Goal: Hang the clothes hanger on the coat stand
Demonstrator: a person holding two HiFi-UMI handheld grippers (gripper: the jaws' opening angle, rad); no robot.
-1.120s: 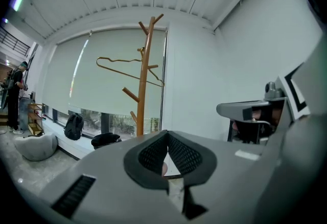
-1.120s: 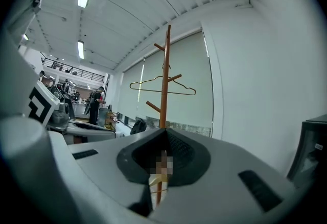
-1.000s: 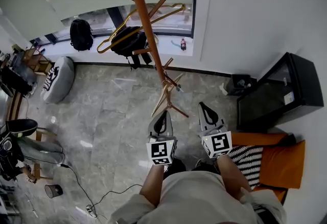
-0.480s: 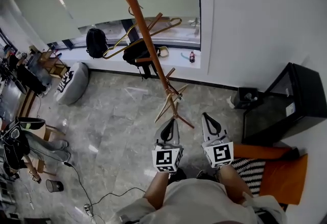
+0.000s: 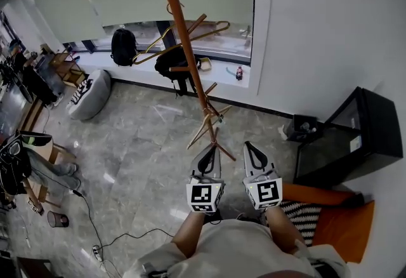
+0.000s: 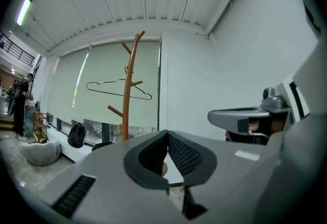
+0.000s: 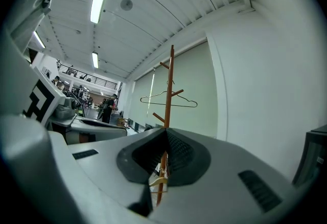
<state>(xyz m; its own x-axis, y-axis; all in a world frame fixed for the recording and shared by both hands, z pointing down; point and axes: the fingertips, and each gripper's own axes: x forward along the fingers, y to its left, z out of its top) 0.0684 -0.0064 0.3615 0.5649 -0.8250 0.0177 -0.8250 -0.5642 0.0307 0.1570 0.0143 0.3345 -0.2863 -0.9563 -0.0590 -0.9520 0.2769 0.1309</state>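
Observation:
A thin gold wire hanger (image 5: 203, 34) hangs on an upper peg of the orange-brown wooden coat stand (image 5: 181, 29), free of both grippers. The hanger (image 6: 112, 92) shows on the stand (image 6: 127, 95) in the left gripper view, and the same hanger (image 7: 179, 105) on the stand (image 7: 169, 90) in the right gripper view. My left gripper (image 5: 208, 146) and right gripper (image 5: 247, 143) are held side by side near the stand's base, pointing level at it. The left gripper (image 6: 166, 133) is shut with nothing in it. The right gripper (image 7: 166, 131) is shut and empty too.
A black cabinet (image 5: 355, 131) and an orange seat (image 5: 336, 207) stand to the right by the white wall. A backpack (image 5: 122, 47) sits on the window sill, a grey beanbag (image 5: 85, 92) on the floor at left. Cables (image 5: 108, 232) lie across the marble floor.
Both grippers have risen a little and stay shut, side by side. The head view has shifted slightly. The hanger keeps its place on the stand.

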